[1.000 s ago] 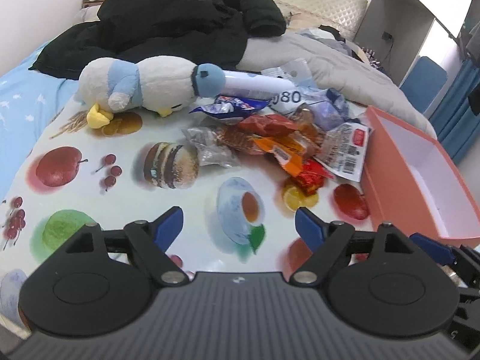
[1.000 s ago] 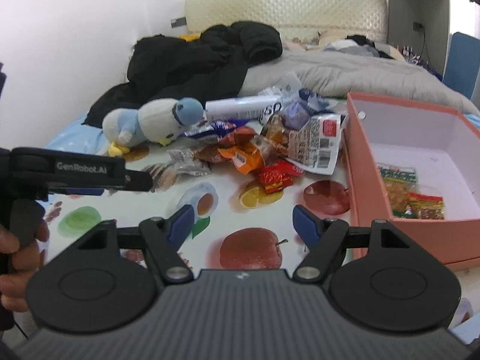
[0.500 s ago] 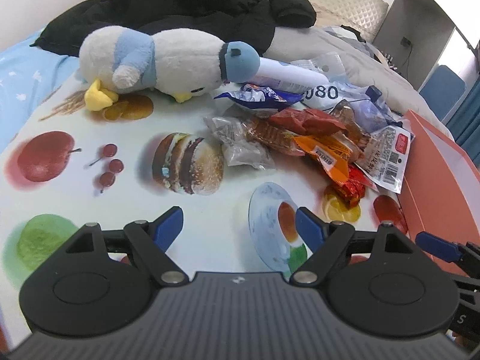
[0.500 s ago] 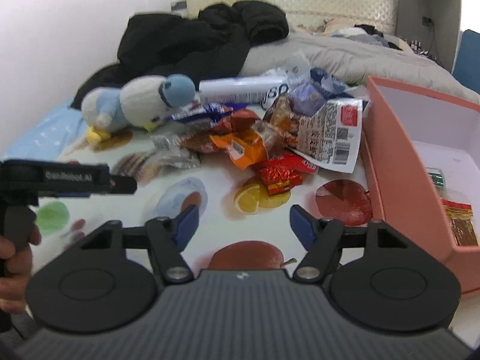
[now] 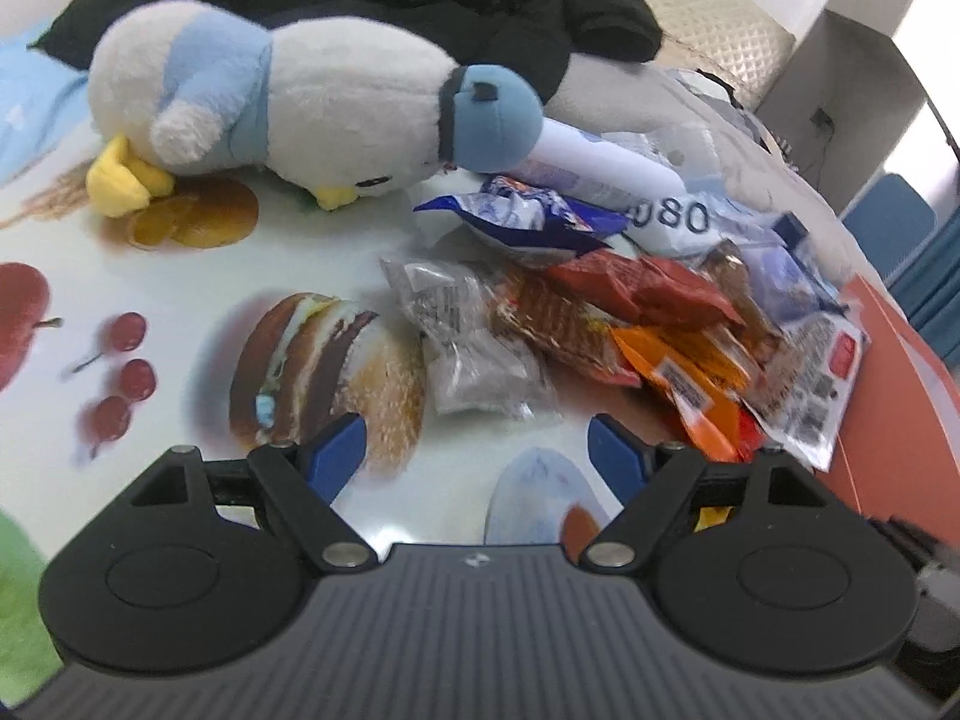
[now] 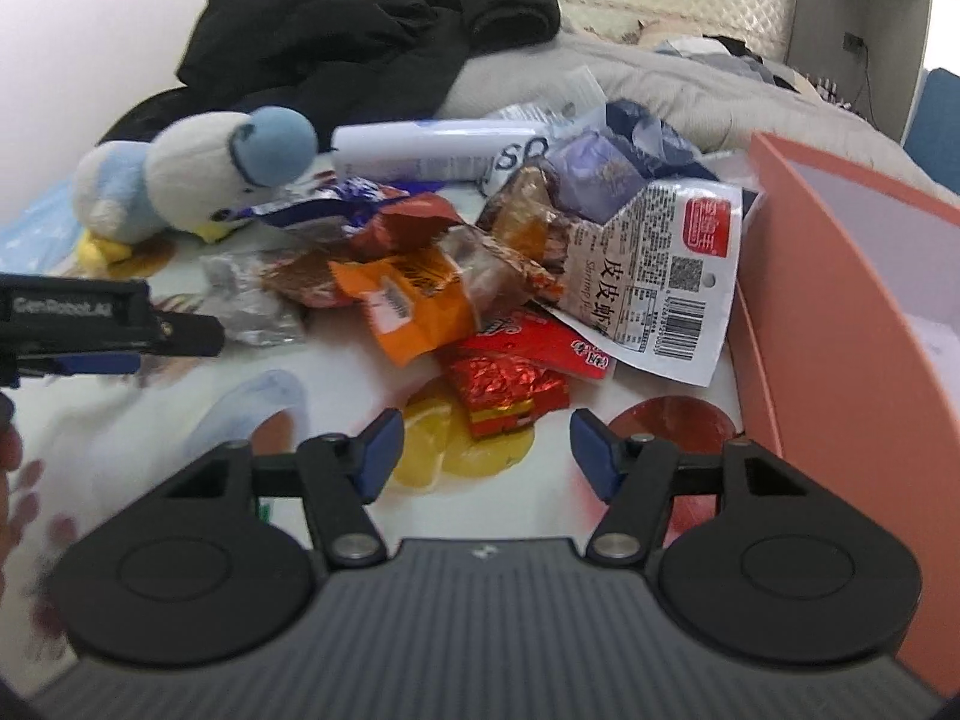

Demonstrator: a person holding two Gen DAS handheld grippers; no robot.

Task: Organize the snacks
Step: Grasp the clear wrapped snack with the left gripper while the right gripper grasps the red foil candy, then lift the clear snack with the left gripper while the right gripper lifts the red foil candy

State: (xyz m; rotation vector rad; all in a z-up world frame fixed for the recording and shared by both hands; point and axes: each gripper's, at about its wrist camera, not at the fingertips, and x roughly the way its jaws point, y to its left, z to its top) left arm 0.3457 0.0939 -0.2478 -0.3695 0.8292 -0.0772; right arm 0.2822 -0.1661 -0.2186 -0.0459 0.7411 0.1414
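**Both grippers low over the snack pile, jaws spread and empty**

From the right wrist view, I see the snack pile [image 6: 480, 276] heaped at 12 o'clock on the fruit-print counter [image 6: 180, 420]. The right gripper [image 6: 486, 450] has its jaws spread; they have just been closing a little, with nothing between them. A red foil packet [image 6: 510, 387] lies just beyond the gap. A white barcode packet [image 6: 654, 276] at 1 o'clock leans against the wall of the orange box [image 6: 840, 312], which fills the 3 o'clock side and is cut off by the frame edge; I cannot see inside it.

The left gripper [image 5: 477, 450] also holds its jaws spread and empty. A clear grey packet [image 5: 462, 342] lies straight ahead of it at 12 o'clock. A plush penguin [image 5: 288, 102] lies on its side at 11 o'clock, its head resting on a white tube [image 5: 600, 162] that crosses the back of the pile. A black jacket [image 6: 360, 42] is piled behind on the bed.

The lower packets are buried under the upper ones, and their labels are unreadable. Both views are blurred toward the edges.
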